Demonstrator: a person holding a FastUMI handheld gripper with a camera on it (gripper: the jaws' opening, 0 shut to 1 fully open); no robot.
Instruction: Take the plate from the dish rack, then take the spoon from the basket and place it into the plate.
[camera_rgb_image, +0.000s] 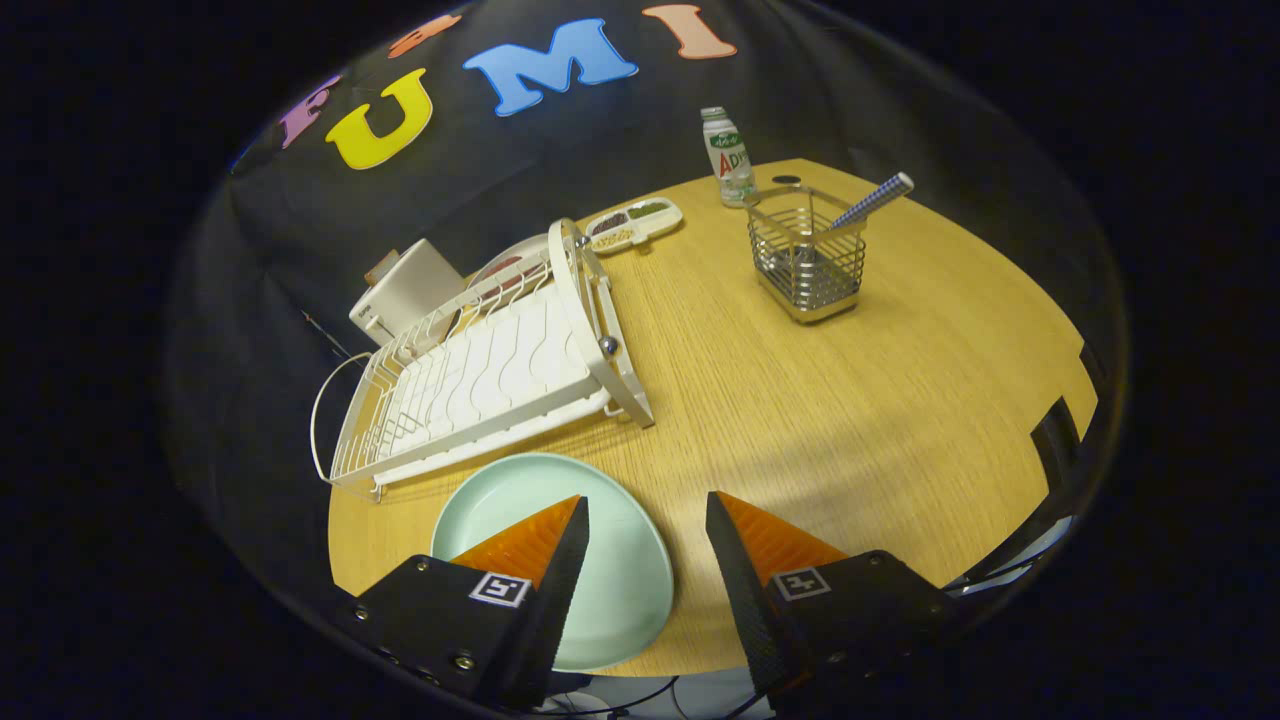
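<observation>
A pale green plate (610, 560) lies flat on the wooden table (820, 400), close in front of the white dish rack (490, 375). My gripper (645, 520) hangs open above the plate's right edge, the left finger (530, 545) over the plate and the right finger (770, 545) over bare wood. Nothing is between the fingers. Far beyond them stands a wire basket (808, 255) with a spoon (872, 200) in it, its blue checked handle sticking up and leaning right.
Behind the basket stands a small white bottle (728, 155). A white compartment tray (633, 224) with dark bits lies behind the rack, beside another plate (505, 265) and a white box (405, 290). The table's edge runs close below the fingers.
</observation>
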